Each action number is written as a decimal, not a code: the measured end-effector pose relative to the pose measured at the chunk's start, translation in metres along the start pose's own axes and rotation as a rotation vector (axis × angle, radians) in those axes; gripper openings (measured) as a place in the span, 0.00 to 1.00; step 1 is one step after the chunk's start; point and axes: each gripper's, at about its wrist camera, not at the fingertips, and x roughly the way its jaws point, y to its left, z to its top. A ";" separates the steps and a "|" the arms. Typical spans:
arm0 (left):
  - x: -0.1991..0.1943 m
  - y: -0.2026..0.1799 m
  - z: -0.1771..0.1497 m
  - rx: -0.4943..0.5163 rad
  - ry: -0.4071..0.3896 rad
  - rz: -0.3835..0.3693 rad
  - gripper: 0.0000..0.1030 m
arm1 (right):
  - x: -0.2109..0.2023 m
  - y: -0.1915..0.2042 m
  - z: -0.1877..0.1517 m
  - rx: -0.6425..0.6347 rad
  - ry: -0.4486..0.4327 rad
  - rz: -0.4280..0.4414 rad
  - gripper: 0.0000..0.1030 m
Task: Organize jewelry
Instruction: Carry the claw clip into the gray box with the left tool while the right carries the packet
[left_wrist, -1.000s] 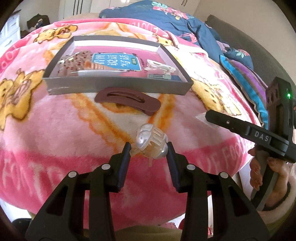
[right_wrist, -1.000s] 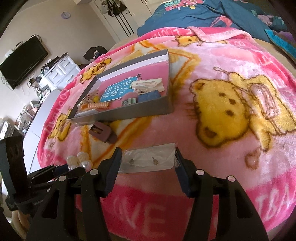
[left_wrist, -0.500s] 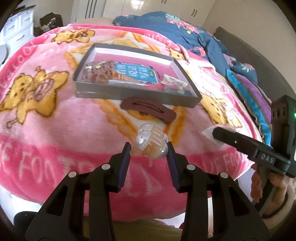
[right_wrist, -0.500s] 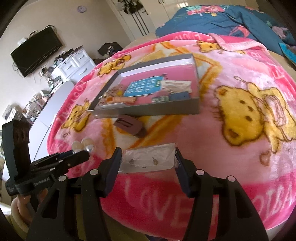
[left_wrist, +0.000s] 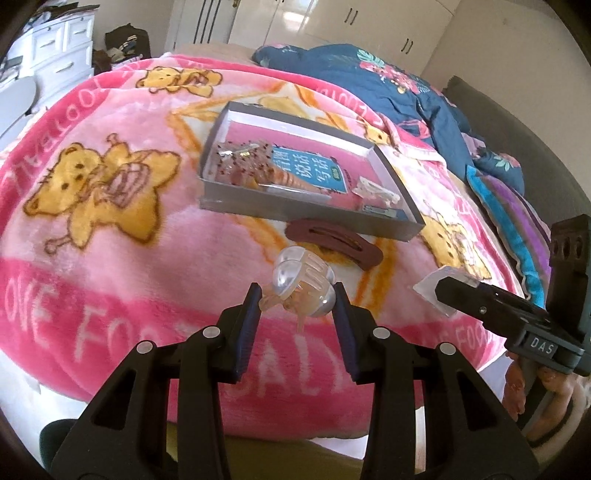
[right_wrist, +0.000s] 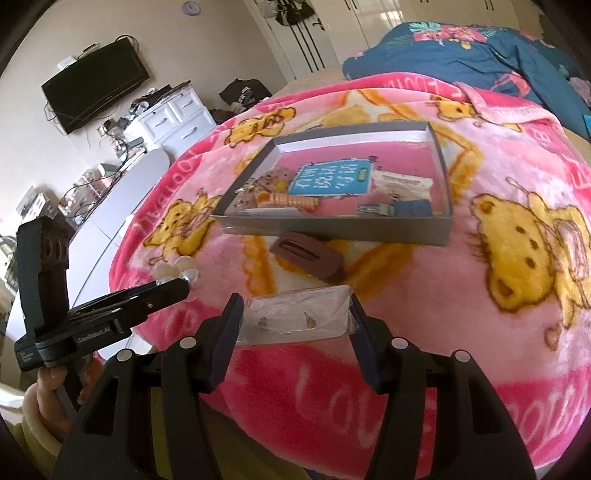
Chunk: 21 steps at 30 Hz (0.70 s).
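Left wrist view: the left gripper is clamped on a clear, pearly hair claw clip, held between both fingers above the pink bear-print blanket on the bed. Compared with a second ago, the gripper has risen and drawn back: the grey shallow box now looks smaller and farther off, tilted to the right of centre, and more of the blanket's left side and its bear show. The brown barrette lies on the blanket just in front of the box's near wall, as it did before. Inside the box sit a blue-labelled card and a small white clip near the right corner. At the right edge the right gripper holds a clear plastic bag, lifted off the blanket.

Right wrist view: the right gripper is closed on the clear plastic bag, which carries two small earrings. It too sits higher than before; the grey shallow box has shifted toward the middle and more of the room shows: a wall television and a white dresser. The brown barrette lies between the bag and the box. At left, the left gripper carries the hair claw clip, its pearly lobes showing at the tips.
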 end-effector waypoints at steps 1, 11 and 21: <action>-0.001 0.001 0.001 -0.003 -0.002 0.001 0.29 | 0.000 0.002 0.001 -0.004 -0.002 0.002 0.53; -0.008 0.007 0.009 -0.016 -0.028 -0.001 0.29 | 0.003 0.021 0.010 -0.039 -0.015 0.021 0.53; -0.010 0.007 0.026 -0.022 -0.057 -0.005 0.29 | 0.004 0.030 0.025 -0.058 -0.048 0.030 0.53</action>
